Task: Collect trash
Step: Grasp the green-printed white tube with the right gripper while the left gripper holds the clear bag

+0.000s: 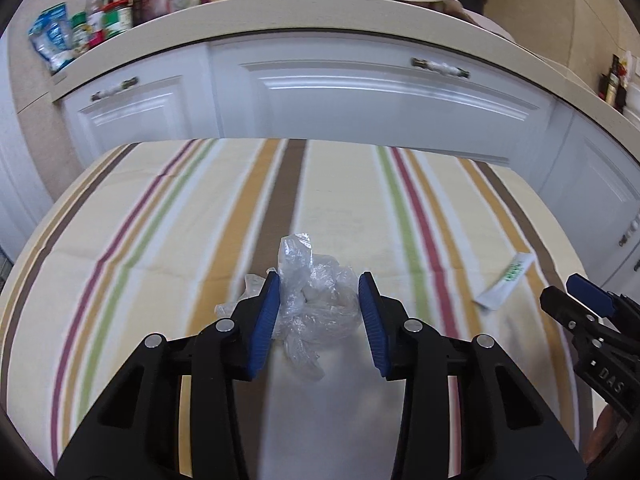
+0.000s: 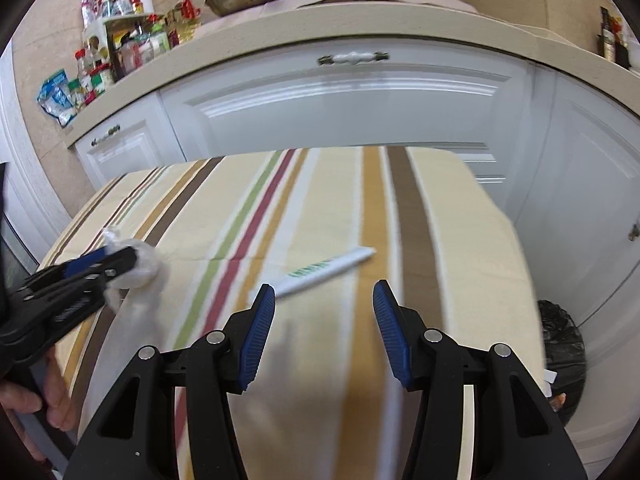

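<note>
left gripper [image 1: 319, 312] is seen low in the centre of the left wrist view, angled down at the striped tablecloth [image 1: 160, 248]. its blue pads are partly apart with a crumpled plastic bag [image 1: 316, 300] between them; the left pad touches the bag, a narrow gap shows at the right pad, so a firm grip cannot be told. in the right wrist view the same gripper enters from the left edge, held by a hand [image 2: 44, 400] at lower left, with the bag bulging beyond its tips.

right gripper [image 2: 324, 312] is seen at lower centre of its own view, tilted down, jaws about half apart and holding nothing. a white tube with green print [image 2: 326, 268] lies flat on the cloth just beyond the left pad, untouched.

a bin with black liner [image 2: 562, 356] stands on the floor at the right edge, past the table's corner; scraps show inside at its near rim, kind not discernible.
</note>
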Demonstrator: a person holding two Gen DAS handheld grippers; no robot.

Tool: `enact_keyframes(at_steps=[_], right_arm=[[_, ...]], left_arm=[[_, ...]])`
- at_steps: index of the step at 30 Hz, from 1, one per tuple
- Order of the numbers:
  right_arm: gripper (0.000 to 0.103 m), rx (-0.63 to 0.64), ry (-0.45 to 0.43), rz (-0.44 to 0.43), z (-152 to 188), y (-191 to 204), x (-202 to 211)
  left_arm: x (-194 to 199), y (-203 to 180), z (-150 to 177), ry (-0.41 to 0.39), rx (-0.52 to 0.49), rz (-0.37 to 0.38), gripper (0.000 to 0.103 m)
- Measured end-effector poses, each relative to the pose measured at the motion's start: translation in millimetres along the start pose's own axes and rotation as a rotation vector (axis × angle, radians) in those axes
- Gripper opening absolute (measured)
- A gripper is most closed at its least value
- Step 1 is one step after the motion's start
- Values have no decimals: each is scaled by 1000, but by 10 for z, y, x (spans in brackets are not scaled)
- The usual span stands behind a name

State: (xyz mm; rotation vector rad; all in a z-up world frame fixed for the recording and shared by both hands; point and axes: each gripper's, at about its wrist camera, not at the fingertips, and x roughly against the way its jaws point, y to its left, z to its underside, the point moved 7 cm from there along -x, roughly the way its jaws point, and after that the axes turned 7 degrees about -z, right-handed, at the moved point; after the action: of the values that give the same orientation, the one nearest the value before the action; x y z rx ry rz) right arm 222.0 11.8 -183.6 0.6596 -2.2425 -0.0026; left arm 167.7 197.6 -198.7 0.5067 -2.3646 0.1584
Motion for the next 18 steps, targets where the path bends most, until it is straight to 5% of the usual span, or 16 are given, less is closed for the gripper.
enact_keyframes(at_steps=[10,18], right_arm=[[51,-15,115,57,89,157,-436],[42,3,120,86,92,132,-439]], left_arm=[[-51,629,74,14,65,-74,39],[-92,691,116,29,80,-61,39]])
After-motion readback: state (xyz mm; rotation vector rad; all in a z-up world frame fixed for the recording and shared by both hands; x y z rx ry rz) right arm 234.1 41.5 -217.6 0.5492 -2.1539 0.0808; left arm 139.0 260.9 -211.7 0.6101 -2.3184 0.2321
